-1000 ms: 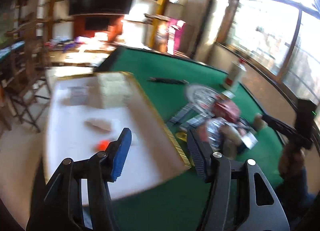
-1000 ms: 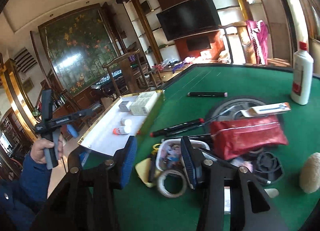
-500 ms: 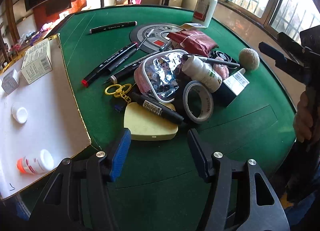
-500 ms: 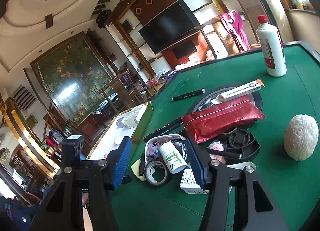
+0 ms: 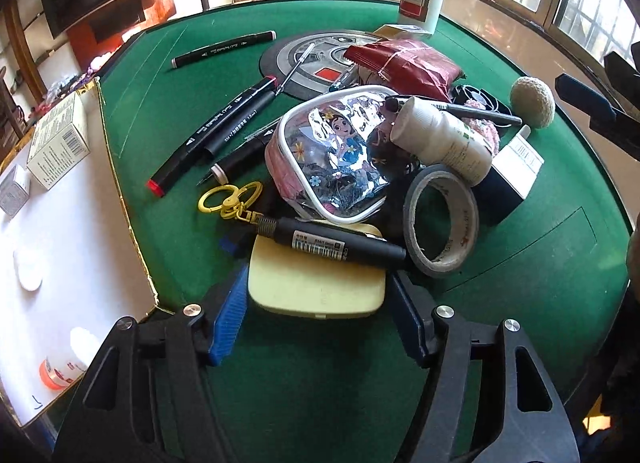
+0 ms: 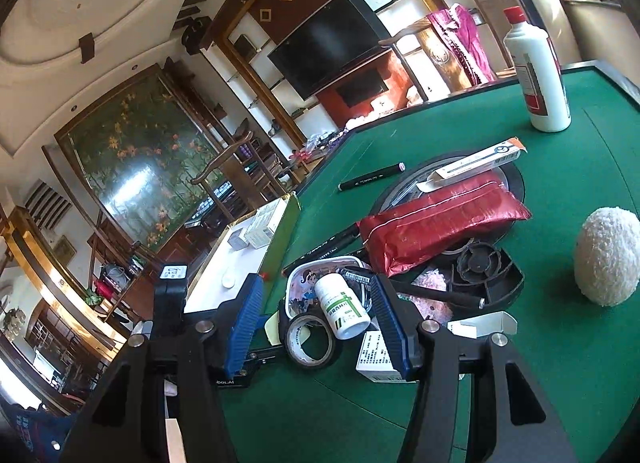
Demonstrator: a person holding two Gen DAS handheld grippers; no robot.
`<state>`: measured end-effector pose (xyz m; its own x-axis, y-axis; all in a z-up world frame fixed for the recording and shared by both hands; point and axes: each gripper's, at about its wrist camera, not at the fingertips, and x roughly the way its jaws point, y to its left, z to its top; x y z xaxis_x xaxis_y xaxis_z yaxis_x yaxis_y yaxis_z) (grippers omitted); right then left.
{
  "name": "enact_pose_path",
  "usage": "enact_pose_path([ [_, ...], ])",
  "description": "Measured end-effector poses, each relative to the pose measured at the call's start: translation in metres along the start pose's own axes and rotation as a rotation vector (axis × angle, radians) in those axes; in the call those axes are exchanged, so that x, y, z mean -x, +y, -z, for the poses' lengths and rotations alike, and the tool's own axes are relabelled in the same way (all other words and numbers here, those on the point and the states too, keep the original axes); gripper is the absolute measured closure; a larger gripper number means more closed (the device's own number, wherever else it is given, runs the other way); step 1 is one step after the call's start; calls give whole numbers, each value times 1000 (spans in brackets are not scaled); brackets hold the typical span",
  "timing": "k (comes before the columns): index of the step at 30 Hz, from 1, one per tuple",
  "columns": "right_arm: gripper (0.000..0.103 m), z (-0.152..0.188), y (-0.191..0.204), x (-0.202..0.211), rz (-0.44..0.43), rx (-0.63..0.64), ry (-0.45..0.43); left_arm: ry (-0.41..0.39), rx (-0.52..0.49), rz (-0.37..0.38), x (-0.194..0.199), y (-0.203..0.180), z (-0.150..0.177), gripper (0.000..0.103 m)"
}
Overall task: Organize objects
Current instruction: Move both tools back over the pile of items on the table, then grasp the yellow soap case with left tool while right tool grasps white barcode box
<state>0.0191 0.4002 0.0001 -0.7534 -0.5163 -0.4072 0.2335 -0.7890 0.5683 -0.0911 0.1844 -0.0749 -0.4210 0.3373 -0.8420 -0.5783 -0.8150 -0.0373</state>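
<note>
I am looking across the green table (image 5: 168, 75), where a white tray (image 5: 76, 231) is lying along the left edge and a jumbled pile is sitting in the middle: a red pouch (image 5: 404, 65), a cartoon pencil case (image 5: 332, 151), a tape roll (image 5: 440, 221), a pill bottle (image 5: 440, 135) and black markers. I am bringing the left gripper (image 5: 316, 303) in at the near edge of the pile, its jaws spread wide on either side of the pale yellow case (image 5: 316, 287) but not yet pinching it. I judge this to be the grasp step; next I should be closing on the case, lifting it clear of the marker resting across it, and carrying it left to the tray. My right gripper (image 6: 320, 323) is hovering open above the bottle.
</note>
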Motion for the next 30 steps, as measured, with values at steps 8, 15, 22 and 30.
enact_pose_path([
  [8, 42, 3, -2, 4, 71, 22, 18, -33, 64, 27, 18, 1, 23, 38],
  [15, 33, 20, -12, -10, 248, 67, 132, -59, 79, 45, 32, 2, 46, 38],
  [22, 32, 44, 13, -38, 381, 297, 207, -74, 100, 77, 34, 5, 47, 38],
  [30, 29, 48, 10, -43, 447, 347, 225, -80, 106, 86, 34, 6, 47, 38],
])
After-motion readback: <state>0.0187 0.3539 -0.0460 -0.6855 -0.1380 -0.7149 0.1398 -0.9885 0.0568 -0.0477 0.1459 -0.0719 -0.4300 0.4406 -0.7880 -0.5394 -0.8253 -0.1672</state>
